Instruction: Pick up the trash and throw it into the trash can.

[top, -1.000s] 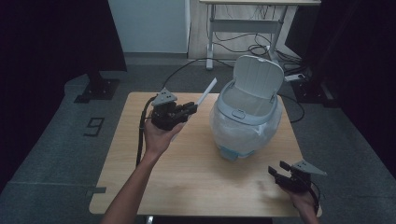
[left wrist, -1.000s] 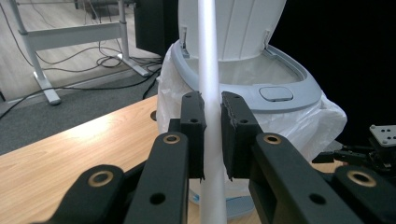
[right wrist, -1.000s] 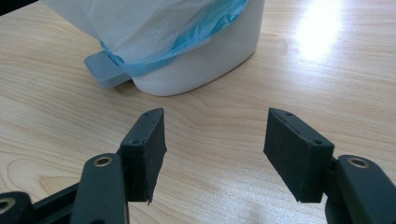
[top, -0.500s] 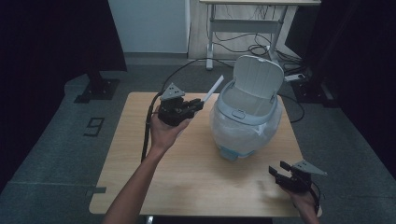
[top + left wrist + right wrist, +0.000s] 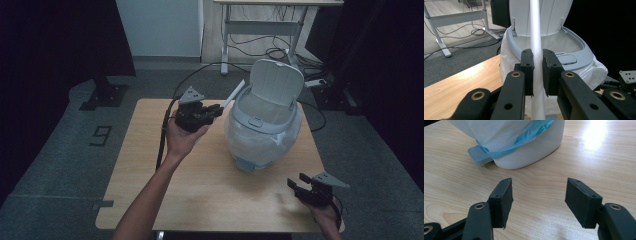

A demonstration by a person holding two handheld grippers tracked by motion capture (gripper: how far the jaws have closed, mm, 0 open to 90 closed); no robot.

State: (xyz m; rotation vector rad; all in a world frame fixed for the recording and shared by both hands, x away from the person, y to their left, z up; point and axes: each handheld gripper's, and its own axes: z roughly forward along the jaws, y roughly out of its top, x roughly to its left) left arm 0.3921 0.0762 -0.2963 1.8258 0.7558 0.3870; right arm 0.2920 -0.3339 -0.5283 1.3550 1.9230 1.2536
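Left tongs [image 5: 216,108] were clamped on a thin white stick [image 5: 233,94], pads [image 5: 527,65] pressing it from both sides in the left gripper view. The stick ran up between the jaws and poked out ahead of them, its far end just at the rim of the white bin [image 5: 262,132], whose lid [image 5: 276,81] stood open. The bin, lined with a plastic bag [image 5: 235,137], sat right in front of the left tongs on the bench [image 5: 210,195].

Right tongs [image 5: 298,186] were parted fairly wide and held nothing, low over the bench, with the bin base and its grey pedal [image 5: 478,153] ahead of them in the right gripper view.

Handling, as a guess: the stick looked light, slim and smooth, likely a straw or rolled paper, so it could slip or swing in the grip and could crush if squeezed hard. The hold was near its lower part, leaving a long free end; a hold closer to the middle would steady it. Dropping it into the bin should take only a release over the opening.

Against the earlier frames: the left hand [image 5: 181,140] had moved closer to the bin and a little up, bringing the stick tip from short of the rim to the rim. Its grip was unchanged. The right tongs had stayed put, same gap. Bin and lid had not shifted.
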